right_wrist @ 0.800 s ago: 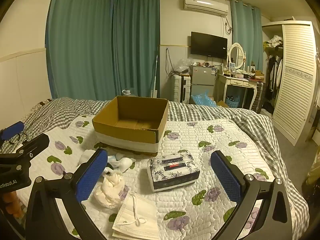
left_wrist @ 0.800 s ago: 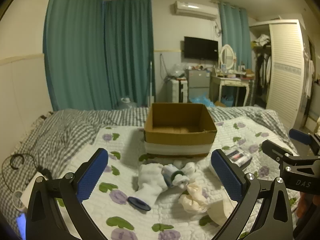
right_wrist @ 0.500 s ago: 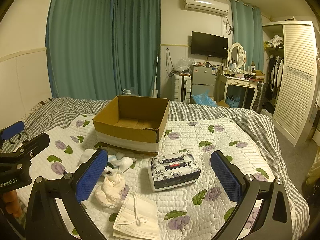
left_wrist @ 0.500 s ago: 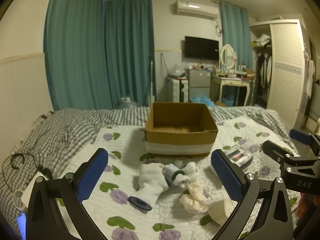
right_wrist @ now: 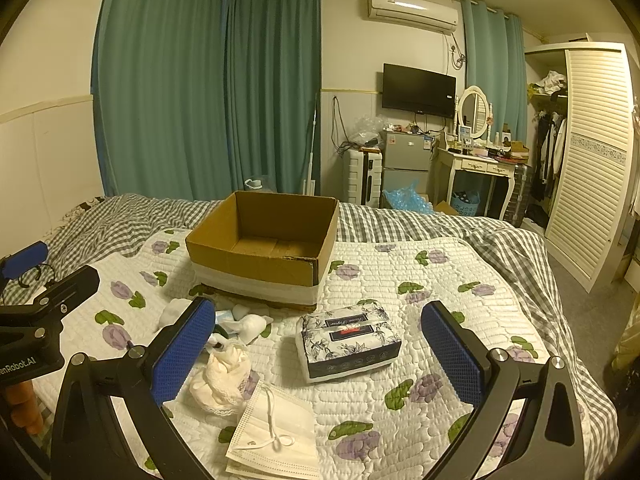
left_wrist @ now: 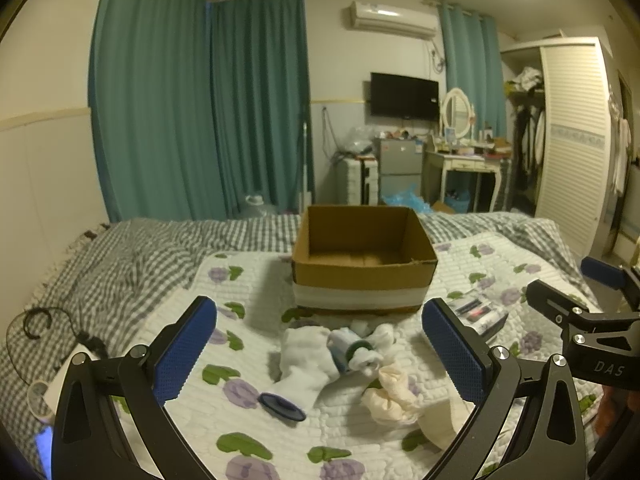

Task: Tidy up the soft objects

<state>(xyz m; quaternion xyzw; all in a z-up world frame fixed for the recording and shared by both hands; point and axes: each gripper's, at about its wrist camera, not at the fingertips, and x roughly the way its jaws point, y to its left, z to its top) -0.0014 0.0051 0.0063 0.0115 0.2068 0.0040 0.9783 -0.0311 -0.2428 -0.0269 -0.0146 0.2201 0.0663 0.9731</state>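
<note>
An open cardboard box (left_wrist: 362,264) (right_wrist: 264,248) sits empty on the flowered quilt. In front of it lie white socks (left_wrist: 306,354), a blue-white sock bundle (left_wrist: 352,350), a cream lace cloth (left_wrist: 390,398) (right_wrist: 222,376), a tissue pack (right_wrist: 348,342) (left_wrist: 476,312) and face masks (right_wrist: 276,432). My left gripper (left_wrist: 320,344) is open above the socks and empty. My right gripper (right_wrist: 316,344) is open above the tissue pack and empty.
A dark round lid (left_wrist: 282,404) lies on the quilt by the socks. A black cable and charger (left_wrist: 60,340) lie at the bed's left. The quilt (right_wrist: 400,272) covers a checked bedspread. A wardrobe (right_wrist: 588,152), dresser and fridge stand beyond the bed.
Both views shifted very slightly; the box and the objects sit where they were. Both grippers stay open.
</note>
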